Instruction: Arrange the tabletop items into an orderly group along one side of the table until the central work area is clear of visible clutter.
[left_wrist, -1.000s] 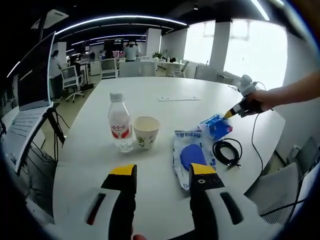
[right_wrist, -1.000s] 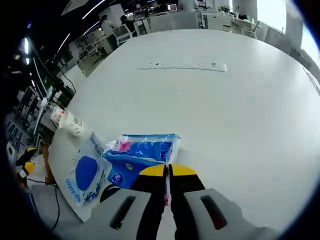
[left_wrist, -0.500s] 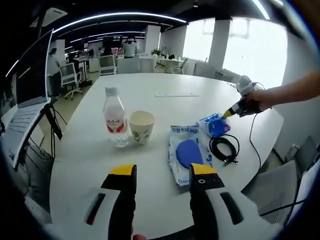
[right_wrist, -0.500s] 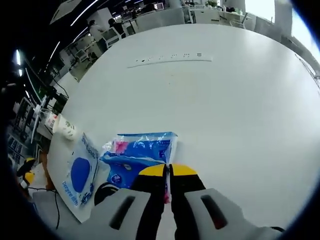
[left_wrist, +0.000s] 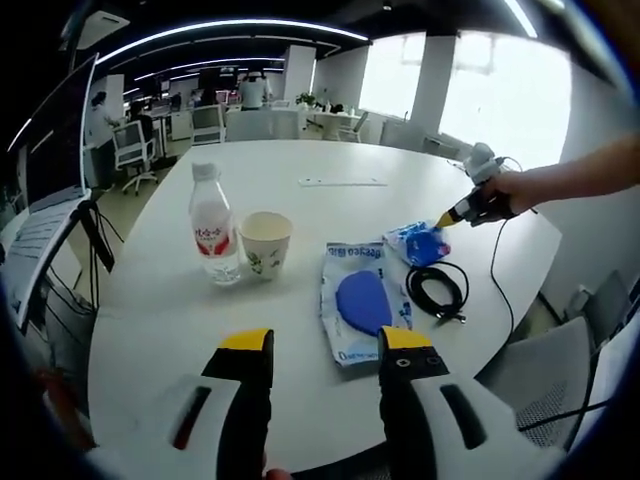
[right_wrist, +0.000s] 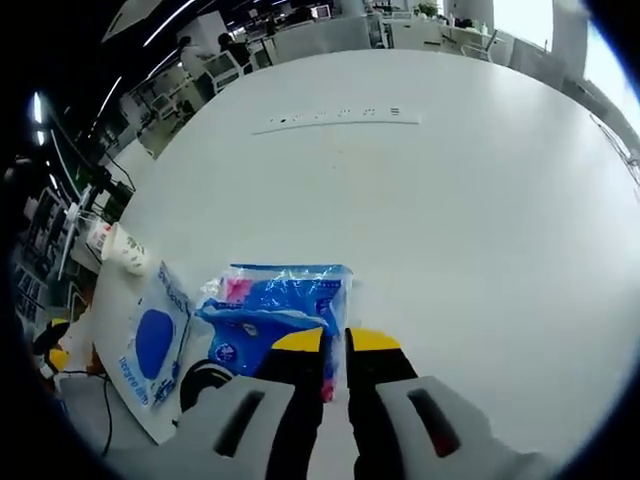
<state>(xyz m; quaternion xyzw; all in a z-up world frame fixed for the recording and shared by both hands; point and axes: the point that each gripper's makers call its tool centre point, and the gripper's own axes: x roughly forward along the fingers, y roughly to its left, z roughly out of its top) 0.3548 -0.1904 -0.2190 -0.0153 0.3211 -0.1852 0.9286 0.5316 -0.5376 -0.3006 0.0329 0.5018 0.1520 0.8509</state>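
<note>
The left gripper (left_wrist: 324, 345) hangs above the near rim of the round white table (left_wrist: 330, 210), jaws wide apart with nothing between them. The right gripper (right_wrist: 336, 342) has its jaws pinched onto the edge of a blue tissue pack (right_wrist: 276, 312) (a narrow slit remains between the tips), near the table's right edge. A white pouch with a blue oval (left_wrist: 359, 303) lies flat in front of the left gripper, a coiled black cable (left_wrist: 437, 289) just beside it. Further left a capped water bottle (left_wrist: 211, 235) stands upright touching a paper cup (left_wrist: 264, 241), whose contents cannot be seen. Beyond them the tabletop runs bare to a white power strip (right_wrist: 340, 116).
</note>
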